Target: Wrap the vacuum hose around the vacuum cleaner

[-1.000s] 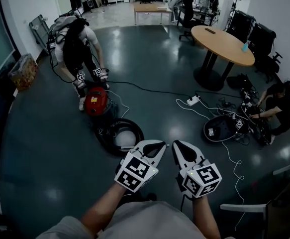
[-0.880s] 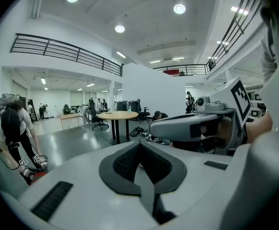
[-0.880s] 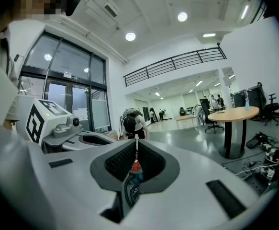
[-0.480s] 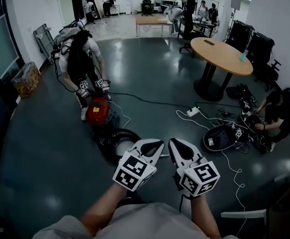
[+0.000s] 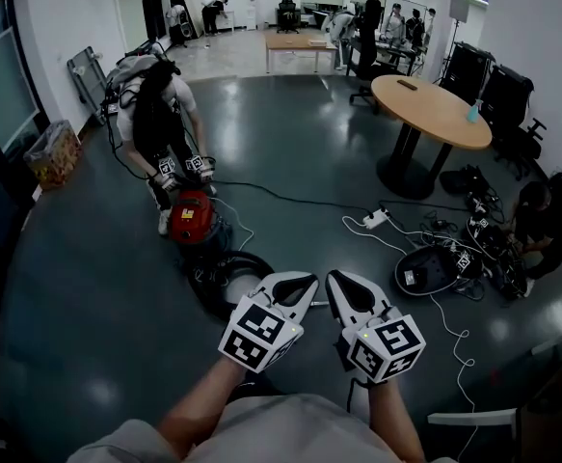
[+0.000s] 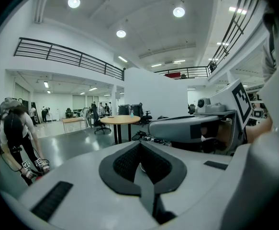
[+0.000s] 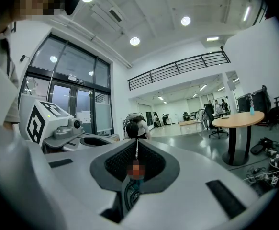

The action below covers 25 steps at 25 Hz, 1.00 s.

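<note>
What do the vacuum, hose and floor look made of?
Vacuum: red shell with a sheen, probably glossy moulded plastic. Hose: black, lying in a loose coil, so likely flexible plastic or rubber; texture too small to tell. Floor: dark, smooth, mirroring ceiling lights; perhaps polished concrete or a coating.

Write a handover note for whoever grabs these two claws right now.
Left gripper: shut, empty. Right gripper: shut, empty. Both held side by side, far from the job.
Vacuum: on the floor ahead-left, a person bent over it.
Hose: coiled on the floor beside it, not wrapped.
Done: nothing visible. Left: grab hose, wrap it round vacuum.
</note>
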Each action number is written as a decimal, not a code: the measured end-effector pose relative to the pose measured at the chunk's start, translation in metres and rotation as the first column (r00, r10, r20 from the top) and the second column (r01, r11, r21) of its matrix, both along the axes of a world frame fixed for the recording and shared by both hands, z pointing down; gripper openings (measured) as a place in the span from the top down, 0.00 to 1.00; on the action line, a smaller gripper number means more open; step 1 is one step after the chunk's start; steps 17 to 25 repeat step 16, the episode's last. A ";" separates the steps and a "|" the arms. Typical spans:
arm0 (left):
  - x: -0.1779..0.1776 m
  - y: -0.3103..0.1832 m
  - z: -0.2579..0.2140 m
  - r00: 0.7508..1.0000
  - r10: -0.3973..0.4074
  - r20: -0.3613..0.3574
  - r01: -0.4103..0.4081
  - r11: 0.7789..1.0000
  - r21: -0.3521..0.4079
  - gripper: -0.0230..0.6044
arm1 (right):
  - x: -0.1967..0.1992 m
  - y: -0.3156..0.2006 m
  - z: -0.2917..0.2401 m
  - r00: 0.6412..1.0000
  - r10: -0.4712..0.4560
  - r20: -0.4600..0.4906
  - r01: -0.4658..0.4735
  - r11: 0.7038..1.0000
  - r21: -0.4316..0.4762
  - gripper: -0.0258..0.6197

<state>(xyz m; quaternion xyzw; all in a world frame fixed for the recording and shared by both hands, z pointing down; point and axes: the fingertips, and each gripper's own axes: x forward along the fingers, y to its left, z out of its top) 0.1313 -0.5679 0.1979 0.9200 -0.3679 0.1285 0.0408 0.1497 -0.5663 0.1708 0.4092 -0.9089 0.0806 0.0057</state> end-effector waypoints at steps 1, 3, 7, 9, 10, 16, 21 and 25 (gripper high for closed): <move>0.001 0.000 0.000 1.000 0.000 0.000 0.000 1.000 0.002 0.95 | 0.001 0.000 0.000 1.000 0.000 0.000 0.000 1.000 0.001 0.93; 0.001 0.000 0.000 1.000 0.000 -0.002 0.000 1.000 0.003 0.95 | 0.001 0.000 0.000 1.000 -0.001 0.000 0.001 1.000 0.001 0.93; 0.002 0.000 0.002 1.000 0.003 -0.001 -0.003 1.000 0.000 0.95 | 0.001 0.000 0.001 1.000 0.000 0.008 0.000 1.000 0.001 0.93; 0.001 0.001 0.002 1.000 0.006 0.000 -0.006 1.000 -0.003 0.95 | 0.000 0.001 -0.001 1.000 0.001 0.010 -0.001 1.000 0.003 0.93; 0.000 0.002 0.002 1.000 0.007 0.000 -0.007 1.000 -0.005 0.95 | -0.001 0.001 -0.002 1.000 0.001 0.011 -0.001 1.000 0.003 0.93; 0.004 0.007 0.006 1.000 0.003 -0.002 -0.003 1.000 -0.010 0.95 | 0.001 0.006 -0.002 1.000 -0.006 0.014 0.005 1.000 0.005 0.93; 0.004 0.007 0.006 1.000 0.003 -0.002 -0.003 1.000 -0.010 0.95 | 0.001 0.006 -0.002 1.000 -0.006 0.014 0.005 1.000 0.005 0.93; 0.004 0.007 0.006 1.000 0.003 -0.002 -0.003 1.000 -0.010 0.95 | 0.001 0.006 -0.002 1.000 -0.006 0.014 0.005 1.000 0.005 0.93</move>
